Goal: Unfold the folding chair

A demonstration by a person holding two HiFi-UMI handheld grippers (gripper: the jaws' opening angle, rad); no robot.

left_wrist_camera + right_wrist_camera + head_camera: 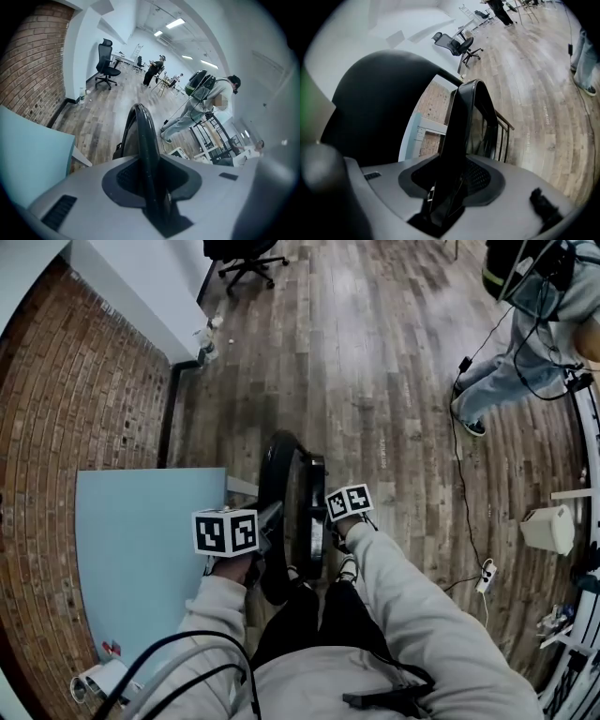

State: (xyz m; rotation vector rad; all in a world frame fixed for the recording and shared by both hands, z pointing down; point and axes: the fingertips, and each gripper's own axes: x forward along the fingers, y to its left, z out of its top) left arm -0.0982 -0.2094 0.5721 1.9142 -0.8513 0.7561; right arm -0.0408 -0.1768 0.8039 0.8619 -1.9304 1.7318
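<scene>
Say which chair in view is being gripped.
The black folding chair, clamped by the left gripper and right gripper; the wheeled office chair stands far off.

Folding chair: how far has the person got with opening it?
Done: both grips are on. The left gripper has its jaws shut on the rounded black edge of the folding chair; the right gripper clamps the panel beside it. In hand: the two parts stand close together, nearly flat. Left: the actual spreading open.
</scene>
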